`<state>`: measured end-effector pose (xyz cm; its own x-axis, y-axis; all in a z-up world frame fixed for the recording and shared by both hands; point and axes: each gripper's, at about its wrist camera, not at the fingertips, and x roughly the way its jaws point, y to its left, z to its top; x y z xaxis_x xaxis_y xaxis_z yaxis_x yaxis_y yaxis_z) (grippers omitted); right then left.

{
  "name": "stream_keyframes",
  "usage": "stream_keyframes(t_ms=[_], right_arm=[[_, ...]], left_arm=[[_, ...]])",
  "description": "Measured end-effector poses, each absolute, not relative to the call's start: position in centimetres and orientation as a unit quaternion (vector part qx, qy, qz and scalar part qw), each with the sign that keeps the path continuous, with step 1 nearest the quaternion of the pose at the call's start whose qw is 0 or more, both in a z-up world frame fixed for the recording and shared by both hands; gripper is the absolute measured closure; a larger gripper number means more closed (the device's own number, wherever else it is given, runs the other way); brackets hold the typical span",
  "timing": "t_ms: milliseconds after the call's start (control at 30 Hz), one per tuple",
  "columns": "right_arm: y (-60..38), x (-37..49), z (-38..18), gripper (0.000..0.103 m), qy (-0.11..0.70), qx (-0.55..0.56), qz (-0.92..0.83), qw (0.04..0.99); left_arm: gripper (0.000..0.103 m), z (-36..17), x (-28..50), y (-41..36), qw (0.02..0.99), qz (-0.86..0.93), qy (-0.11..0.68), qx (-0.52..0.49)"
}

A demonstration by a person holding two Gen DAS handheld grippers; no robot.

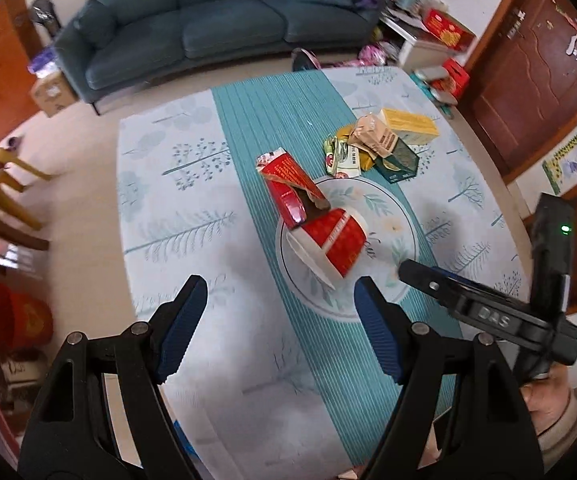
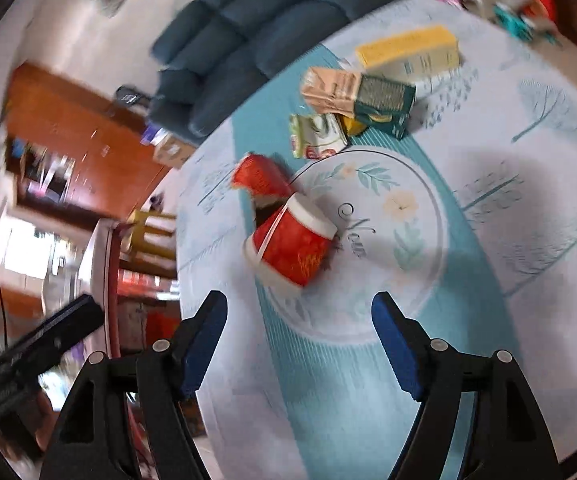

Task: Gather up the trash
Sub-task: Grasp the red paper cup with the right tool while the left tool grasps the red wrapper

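A red paper cup (image 1: 338,242) lies on its side on the table's round printed motif, with a torn red carton (image 1: 288,186) leaning into its mouth. Behind them is a heap of trash: a yellow box (image 1: 410,124), a dark green box (image 1: 400,158), a crumpled beige carton (image 1: 374,134) and a green-white wrapper (image 1: 342,158). My left gripper (image 1: 280,280) hovers open just short of the cup, nothing between its blue pads. In the right wrist view the cup (image 2: 294,246) lies just ahead of my right gripper (image 2: 300,296), which is also open and empty.
The table (image 1: 168,200) has a pale tree-print cloth with a teal runner. A blue sofa (image 1: 216,20) stands beyond it, and a yellow stool (image 1: 12,180) at the left. Wooden doors (image 1: 528,80) and stacked boxes (image 1: 448,32) are at the right. A red bucket (image 1: 20,320) sits on the floor at the left.
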<state>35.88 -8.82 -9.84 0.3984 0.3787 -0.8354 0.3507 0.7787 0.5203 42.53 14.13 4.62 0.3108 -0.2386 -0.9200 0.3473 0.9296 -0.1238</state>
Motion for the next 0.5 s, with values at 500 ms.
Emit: stream_keyframes(t_ms=[500], right_arm=[[-5.1,42.7,-19.2,0.024,0.57,0.4,-0.058,0.715]], left_arm=[[0.03,-1.2,48.9,15.6,0.779,-0.215,0.589,0.002]])
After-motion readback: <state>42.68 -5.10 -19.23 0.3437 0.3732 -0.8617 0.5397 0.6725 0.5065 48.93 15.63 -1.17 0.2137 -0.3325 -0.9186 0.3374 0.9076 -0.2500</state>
